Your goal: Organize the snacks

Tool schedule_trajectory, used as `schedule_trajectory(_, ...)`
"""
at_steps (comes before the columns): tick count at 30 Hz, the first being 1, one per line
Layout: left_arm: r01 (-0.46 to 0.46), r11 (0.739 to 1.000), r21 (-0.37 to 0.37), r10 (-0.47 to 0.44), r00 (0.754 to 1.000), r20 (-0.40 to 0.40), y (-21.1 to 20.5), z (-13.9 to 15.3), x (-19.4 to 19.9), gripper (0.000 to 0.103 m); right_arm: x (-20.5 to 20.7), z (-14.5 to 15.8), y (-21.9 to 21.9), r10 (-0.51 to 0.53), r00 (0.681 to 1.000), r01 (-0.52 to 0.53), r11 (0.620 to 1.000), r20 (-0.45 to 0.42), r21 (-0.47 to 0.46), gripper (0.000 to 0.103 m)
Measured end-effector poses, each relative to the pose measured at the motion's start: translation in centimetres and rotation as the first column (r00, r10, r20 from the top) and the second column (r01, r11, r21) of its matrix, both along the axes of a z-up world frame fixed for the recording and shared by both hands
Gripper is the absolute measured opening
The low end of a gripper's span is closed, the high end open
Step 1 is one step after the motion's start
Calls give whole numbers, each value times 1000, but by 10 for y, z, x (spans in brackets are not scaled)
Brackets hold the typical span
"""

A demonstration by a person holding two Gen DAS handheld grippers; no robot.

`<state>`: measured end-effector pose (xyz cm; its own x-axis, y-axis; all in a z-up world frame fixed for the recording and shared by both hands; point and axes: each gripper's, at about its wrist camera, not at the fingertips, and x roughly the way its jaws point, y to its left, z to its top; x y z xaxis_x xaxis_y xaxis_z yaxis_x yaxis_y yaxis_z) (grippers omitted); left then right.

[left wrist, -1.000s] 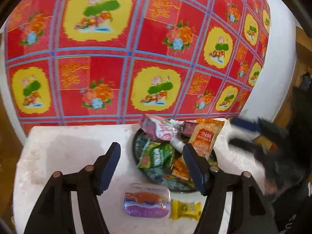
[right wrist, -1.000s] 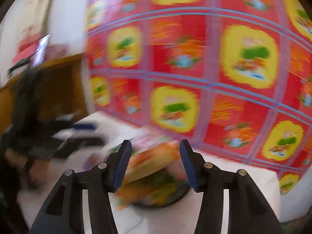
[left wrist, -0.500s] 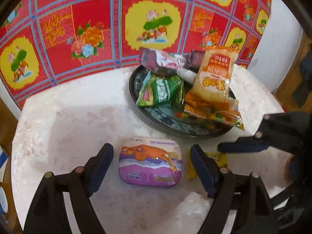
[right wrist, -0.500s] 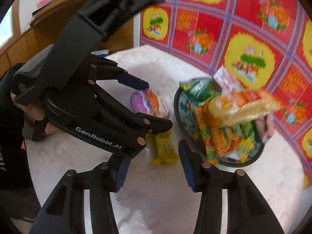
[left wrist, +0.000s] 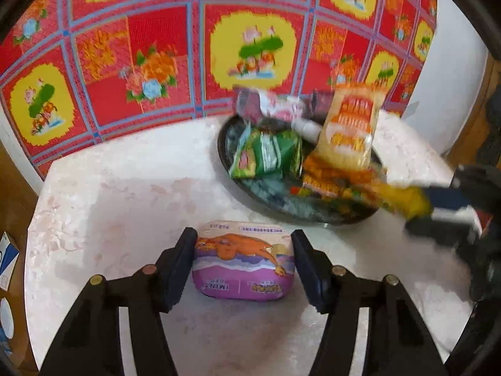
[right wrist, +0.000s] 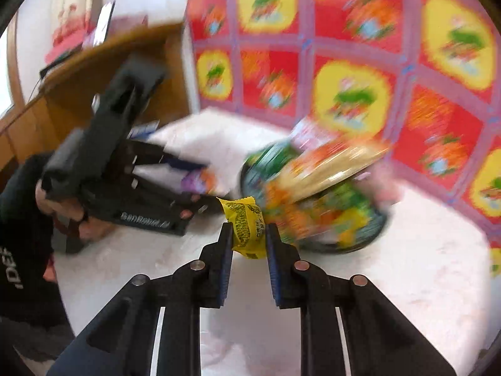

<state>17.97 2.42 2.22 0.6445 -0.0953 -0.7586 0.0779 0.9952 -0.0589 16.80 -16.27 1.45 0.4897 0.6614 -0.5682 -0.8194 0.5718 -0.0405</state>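
A purple snack tin [left wrist: 243, 262] with an orange figure lies on the white marble table [left wrist: 125, 194]. My left gripper [left wrist: 243, 264] has a finger on each side of it, touching or nearly so. My right gripper [right wrist: 249, 235] is shut on a small yellow snack packet [right wrist: 245, 227] and holds it above the table, near the dark plate [right wrist: 332, 246]. The plate [left wrist: 281, 210] is piled with snack bags: a green one [left wrist: 266, 155], an orange-and-cream one [left wrist: 350, 128] and a pinkish one [left wrist: 266, 103]. The right gripper and the packet [left wrist: 404, 200] show blurred at the plate's right rim in the left wrist view.
A red and yellow flowered cloth [left wrist: 188, 47] hangs behind the table. A wooden cabinet [right wrist: 94, 72] stands to the left. A blue-and-white box [left wrist: 7, 260] sits past the table's left edge. The left gripper and the hand holding it [right wrist: 103, 163] show in the right wrist view.
My left gripper has moved down and closed in around the purple tin. My right gripper has shut on the yellow packet and lifted it off the table toward the plate.
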Motion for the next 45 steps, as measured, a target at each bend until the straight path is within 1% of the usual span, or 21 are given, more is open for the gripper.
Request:
schedule_trajectory(1, -6, 1000, -7, 6, 999, 31, 1, 7, -2, 64, 1, 7, -9, -33, 999, 32, 999, 35, 27, 22)
schedule_trajectory(4, -17, 998, -55, 22, 996, 89, 3, 24, -2, 64, 16, 12, -13, -93, 994, 90, 995, 62, 37, 22)
schedule_trajectory(9, -8, 995, -99, 16, 996, 86, -2, 29, 12, 64, 29, 3, -9, -141, 987, 142, 990, 74, -12, 22)
schedule_trajectory(14, 27, 993, -111, -19, 997, 79, -16, 18, 26, 65, 46, -4, -18, -195, 980, 194, 981, 33, 16, 22)
schedule_trajectory(18, 43, 995, -94, -36, 996, 81, -24, 12, 28, 65, 66, -6, -27, -233, 971, 235, 971, -51, 51, 22)
schedule_trajectory(19, 43, 994, -96, -35, 996, 80, -24, 12, 29, 66, 69, -6, -29, -235, 970, 239, 969, -69, 60, 25)
schedule_trajectory(20, 42, 993, -108, -34, 996, 79, -22, 12, 29, 66, 71, -6, -30, -239, 967, 245, 967, -83, 66, 28)
schedule_trajectory(22, 39, 991, -129, -31, 997, 69, -19, 10, 31, 74, 77, -8, -32, -248, 962, 258, 963, -116, 76, 34)
schedule_trajectory(28, 34, 983, -180, -26, 999, 44, -13, 6, 36, 78, 80, -10, -29, -239, 962, 250, 966, -135, 69, 36)
schedule_trajectory(30, 31, 984, -175, -20, 998, 64, -12, 9, 33, 78, 77, -8, -30, -234, 965, 244, 967, -115, 76, 42)
schedule_trajectory(32, 38, 991, -125, -25, 994, 105, -12, 20, 22, 78, 74, -6, -32, -227, 969, 235, 968, -97, 84, 44)
schedule_trajectory(33, 44, 992, -121, -29, 993, 117, -10, 24, 19, 81, 71, -5, -34, -218, 972, 226, 970, -90, 91, 44)
schedule_trajectory(34, 57, 992, -110, -44, 992, 118, -9, 31, 13, 89, 69, -4, -36, -211, 974, 219, 971, -84, 101, 44)
schedule_trajectory(36, 89, 992, -88, -81, 993, 86, -9, 35, 8, 92, 63, 1, -43, -199, 978, 206, 970, -67, 132, 45)
schedule_trajectory(38, 160, 987, -16, -160, 987, 14, -17, 31, 9, 92, 60, 7, -50, -198, 979, 205, 964, -56, 169, 48)
schedule_trajectory(39, 185, 983, 14, -185, 983, -14, -20, 27, 10, 92, 60, 10, -54, -202, 978, 209, 960, -57, 187, 49)
schedule_trajectory(41, 249, 963, 104, -236, 964, -122, -27, 9, 18, 91, 60, 13, -61, -216, 974, 226, 950, -66, 214, 50)
schedule_trajectory(42, 262, 958, 120, -243, 958, -155, -27, 4, 21, 89, 62, 14, -63, -222, 972, 234, 947, -75, 222, 50)
schedule_trajectory(43, 267, 957, 115, -244, 953, -181, -25, -1, 25, 85, 63, 13, -64, -228, 970, 242, 944, -86, 225, 51)
schedule_trajectory(44, 268, 960, 87, -246, 948, -204, -22, -4, 28, 83, 64, 13, -65, -232, 968, 247, 942, -94, 225, 51)
schedule_trajectory(45, 265, 962, 66, -247, 948, -202, -20, -3, 31, 81, 65, 12, -66, -236, 966, 254, 941, -103, 224, 51)
